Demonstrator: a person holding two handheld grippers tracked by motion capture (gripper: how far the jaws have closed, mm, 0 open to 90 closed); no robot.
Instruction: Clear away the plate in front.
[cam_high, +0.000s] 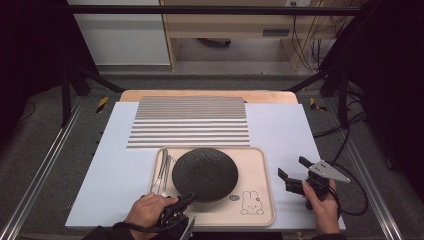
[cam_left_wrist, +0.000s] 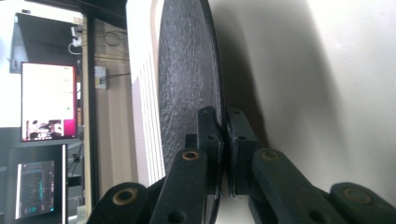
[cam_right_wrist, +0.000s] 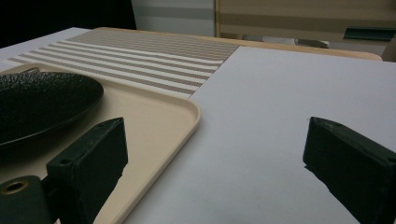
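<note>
The worktop (cam_high: 280, 130) carries a white sheet with a striped mat (cam_high: 190, 122) at its far side. In front of the mat lies a beige tray (cam_high: 260, 200) with a rabbit drawing in its near right corner. A black plate (cam_high: 205, 172) sits on the tray, and cutlery (cam_high: 162, 172) lies just left of it. The left gripper (cam_high: 187, 198) is clamped on the plate's near rim, jaws pressed together on its edge. The right gripper (cam_high: 292, 169) hovers right of the tray, its jaws spread wide and holding nothing.
</note>
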